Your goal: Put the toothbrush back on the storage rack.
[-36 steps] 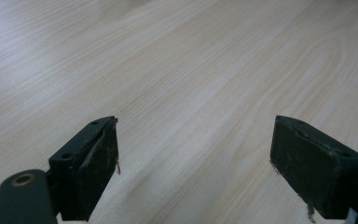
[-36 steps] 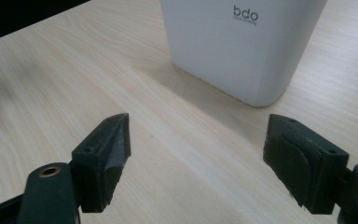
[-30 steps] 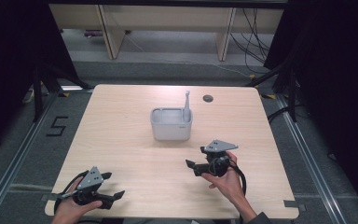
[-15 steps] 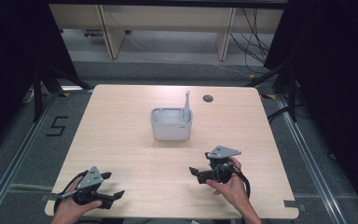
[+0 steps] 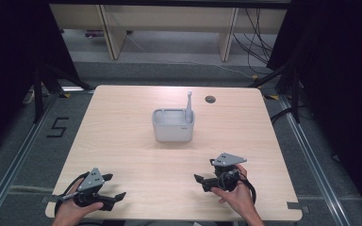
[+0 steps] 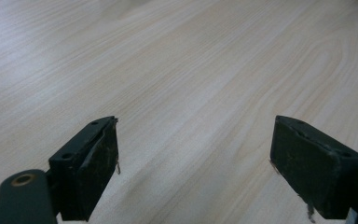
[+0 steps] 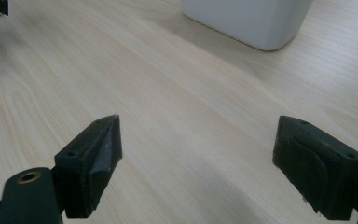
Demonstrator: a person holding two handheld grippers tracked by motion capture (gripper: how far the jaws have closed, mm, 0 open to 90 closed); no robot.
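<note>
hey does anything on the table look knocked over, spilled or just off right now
Nothing stands out. The white holder sits upright mid-table with the toothbrush standing in its right end. The wooden table shows no spill. The left gripper and right gripper sit near the front edge, jaws apart, holding nothing.

Pretty much one obstacle on the table (image 5: 122, 122): the white holder (image 5: 173, 126), parked around the middle, slightly toward the far side. A toothbrush (image 5: 188, 104) is stood upright in its right end, so extra height is added there. A small dark hole (image 5: 210, 99) sits flush near the far edge, nothing blocked by it.

Wide bare wood is left on both sides of the holder and all across the near half. The left gripper (image 5: 115, 195) is held at the near left corner, jaws spread, plain wood ahead of it. The right gripper (image 5: 199, 179) is held near right, jaws spread too, with the holder seen well ahead and open wood between.
</note>
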